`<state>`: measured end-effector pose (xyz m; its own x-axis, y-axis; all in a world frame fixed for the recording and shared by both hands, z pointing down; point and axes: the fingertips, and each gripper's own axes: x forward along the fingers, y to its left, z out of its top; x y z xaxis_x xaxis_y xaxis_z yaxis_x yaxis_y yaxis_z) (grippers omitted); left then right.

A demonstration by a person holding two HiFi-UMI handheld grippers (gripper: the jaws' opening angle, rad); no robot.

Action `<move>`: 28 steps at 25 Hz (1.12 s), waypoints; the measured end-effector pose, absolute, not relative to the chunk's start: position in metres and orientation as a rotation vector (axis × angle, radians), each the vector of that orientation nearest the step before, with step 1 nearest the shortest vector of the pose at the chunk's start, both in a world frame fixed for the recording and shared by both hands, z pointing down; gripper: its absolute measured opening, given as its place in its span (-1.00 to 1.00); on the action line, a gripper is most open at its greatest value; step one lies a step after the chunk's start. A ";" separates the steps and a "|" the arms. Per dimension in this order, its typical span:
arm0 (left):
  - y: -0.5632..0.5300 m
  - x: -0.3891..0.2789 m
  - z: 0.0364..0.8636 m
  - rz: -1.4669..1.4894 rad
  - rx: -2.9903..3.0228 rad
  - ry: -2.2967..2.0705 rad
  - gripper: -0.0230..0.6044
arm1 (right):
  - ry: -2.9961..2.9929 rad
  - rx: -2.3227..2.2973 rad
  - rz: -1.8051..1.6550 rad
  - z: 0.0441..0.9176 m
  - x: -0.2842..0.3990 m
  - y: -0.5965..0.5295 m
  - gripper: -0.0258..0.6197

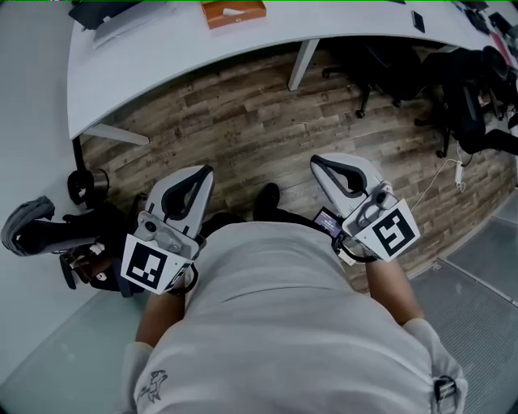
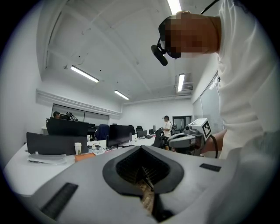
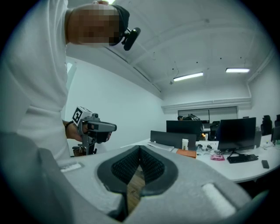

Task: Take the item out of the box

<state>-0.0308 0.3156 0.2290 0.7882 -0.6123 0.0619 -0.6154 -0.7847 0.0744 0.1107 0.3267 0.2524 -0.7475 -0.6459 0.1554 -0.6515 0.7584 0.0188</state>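
An orange box [image 1: 234, 12] lies on the white table [image 1: 162, 65] at the far edge of the head view; it also shows small in the left gripper view [image 2: 84, 156] and the right gripper view [image 3: 187, 153]. I cannot see any item inside it. Both grippers are held close to the person's body, above the wooden floor and well short of the table. My left gripper [image 1: 204, 172] is shut with nothing between its jaws [image 2: 141, 148]. The right gripper [image 1: 318, 162] is likewise shut and empty [image 3: 140, 148]. Each gripper sees the other off to its side.
Black office chairs [image 1: 453, 89] stand at the upper right. A dark bag and gear [image 1: 48, 230] lie on the floor at the left. A white table leg [image 1: 302, 63] comes down ahead. Monitors [image 2: 119, 134] stand on the table, and a person [image 2: 166, 127] stands far off.
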 end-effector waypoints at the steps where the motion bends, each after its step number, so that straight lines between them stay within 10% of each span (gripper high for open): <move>1: 0.312 -0.023 0.229 0.052 2.881 -0.992 -0.93 | -2.806 1.055 0.055 0.251 0.118 0.322 -0.91; 28: 0.172 0.019 0.236 0.044 2.908 -0.891 -0.93 | -2.761 1.210 0.068 0.256 0.166 0.199 -0.91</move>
<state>0.0192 0.1716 0.2356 0.8286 -0.5570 0.0565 -0.5599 -0.8240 0.0870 0.1655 0.1987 0.2564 -0.6713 -0.7291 0.1335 -0.7348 0.6782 0.0092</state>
